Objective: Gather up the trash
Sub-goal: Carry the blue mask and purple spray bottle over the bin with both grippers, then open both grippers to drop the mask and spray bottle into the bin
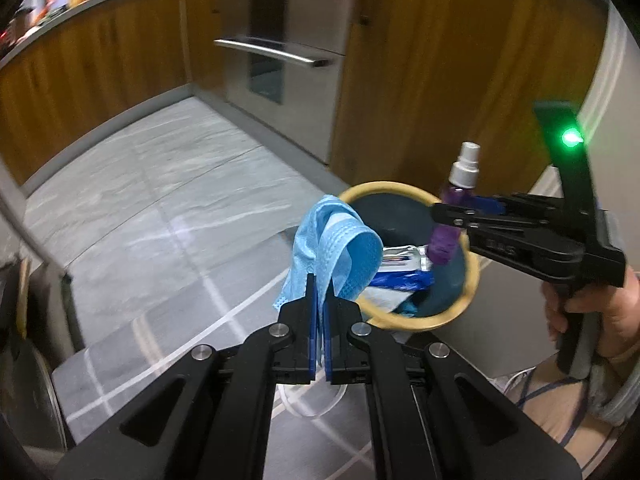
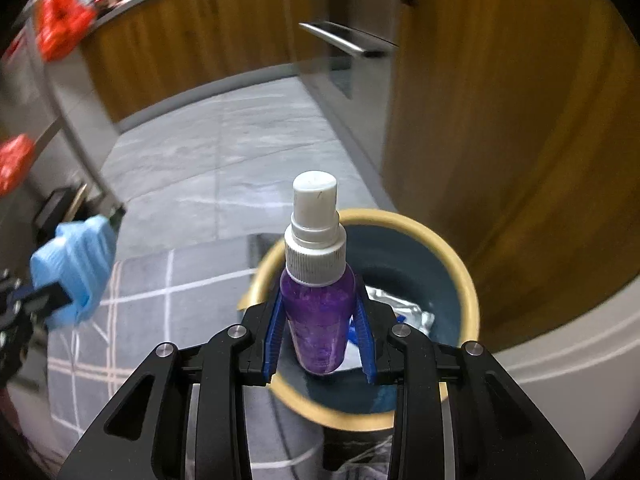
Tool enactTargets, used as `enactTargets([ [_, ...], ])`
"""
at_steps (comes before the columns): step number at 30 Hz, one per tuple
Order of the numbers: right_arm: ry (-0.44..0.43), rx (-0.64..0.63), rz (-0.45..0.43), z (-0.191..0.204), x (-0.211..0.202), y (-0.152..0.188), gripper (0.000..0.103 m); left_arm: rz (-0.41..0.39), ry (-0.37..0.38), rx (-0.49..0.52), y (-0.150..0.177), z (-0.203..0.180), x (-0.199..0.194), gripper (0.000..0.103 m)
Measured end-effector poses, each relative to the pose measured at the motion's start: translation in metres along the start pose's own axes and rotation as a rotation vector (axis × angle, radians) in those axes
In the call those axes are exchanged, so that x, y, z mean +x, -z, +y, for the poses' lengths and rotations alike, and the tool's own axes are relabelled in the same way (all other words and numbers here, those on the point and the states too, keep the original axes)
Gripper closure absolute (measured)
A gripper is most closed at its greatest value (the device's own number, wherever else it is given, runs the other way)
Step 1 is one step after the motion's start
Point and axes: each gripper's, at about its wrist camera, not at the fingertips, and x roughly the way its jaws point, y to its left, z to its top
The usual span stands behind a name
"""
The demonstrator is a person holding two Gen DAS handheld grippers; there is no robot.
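My left gripper [image 1: 320,288] is shut on a crumpled light blue face mask [image 1: 332,244], held in the air just left of a round bin [image 1: 424,322] with a tan rim and dark blue inside. The mask [image 2: 74,268] also shows at the left edge of the right wrist view. My right gripper [image 2: 320,320] is shut on a small purple spray bottle [image 2: 318,312] with a white cap, held upright over the bin [image 2: 472,308]. In the left wrist view the right gripper [image 1: 448,216] holds that bottle [image 1: 456,200] above the bin's far rim. A blue and white wrapper [image 1: 404,272] lies inside.
Wooden cabinet doors [image 1: 440,60] and a steel oven [image 1: 280,40] with bar handles stand behind the bin. The floor is grey tile [image 1: 160,184] with a grey checked mat [image 2: 140,320] near me. A person's hand [image 1: 600,312] grips the right tool. Red bags [image 2: 60,28] sit on the far counter.
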Motion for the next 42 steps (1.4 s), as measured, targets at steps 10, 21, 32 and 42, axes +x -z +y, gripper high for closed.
enactTargets([
  [10,-0.009,0.086,0.079,-0.034,0.027,-0.002,0.07,0.068,0.067,0.046,-0.009,-0.04,0.048,0.101],
  [21,0.051,0.082,0.168,-0.04,0.058,-0.004,0.07,0.15,0.071,0.071,0.003,-0.049,0.086,0.101],
  [32,0.1,0.08,0.212,-0.045,0.067,0.004,0.069,0.192,0.049,0.071,-0.029,-0.054,0.123,0.101],
  [42,0.139,0.091,0.21,-0.052,0.074,0.007,0.069,0.172,0.054,0.076,-0.052,-0.071,0.138,0.101],
])
